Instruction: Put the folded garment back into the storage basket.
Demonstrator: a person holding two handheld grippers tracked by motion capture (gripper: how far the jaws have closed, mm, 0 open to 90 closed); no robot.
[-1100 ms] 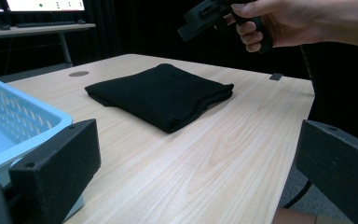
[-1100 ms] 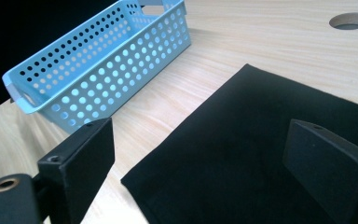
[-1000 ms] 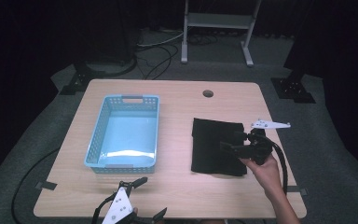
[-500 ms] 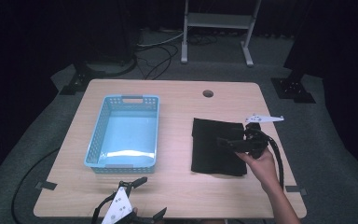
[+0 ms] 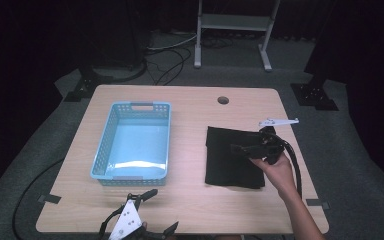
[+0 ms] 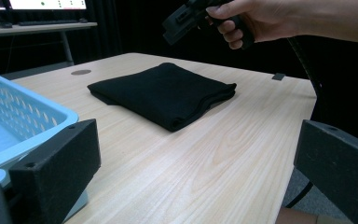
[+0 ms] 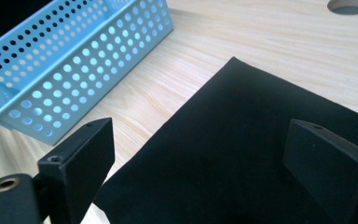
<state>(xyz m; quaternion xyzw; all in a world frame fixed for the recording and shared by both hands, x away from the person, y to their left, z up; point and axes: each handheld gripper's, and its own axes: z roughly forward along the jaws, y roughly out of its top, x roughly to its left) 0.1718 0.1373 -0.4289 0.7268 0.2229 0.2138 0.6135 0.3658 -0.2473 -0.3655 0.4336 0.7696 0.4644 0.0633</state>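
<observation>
A folded black cloth (image 5: 230, 162) lies flat on the right half of the wooden table (image 5: 190, 115). A hand holds my right gripper (image 5: 239, 149) just above the cloth's far right part, pointing left, jaws wide open and nothing between them. In the right gripper view the cloth (image 7: 242, 140) spreads under the open right gripper (image 7: 205, 163). My left gripper (image 5: 161, 211) rests open and empty at the table's front edge. Looking along the left gripper (image 6: 196, 172), I see the cloth (image 6: 168, 91) ahead and the right gripper (image 6: 186, 18) held above it.
A light blue perforated basket (image 5: 105, 150) sits empty on the left half of the table, also seen as the basket (image 7: 74, 51) and the basket (image 6: 9, 116). A round cable hole (image 5: 223, 100) is near the far edge. Bare wood separates basket and cloth.
The right gripper has shifted slightly left and toward the far edge over the cloth. The left gripper has stayed put.
</observation>
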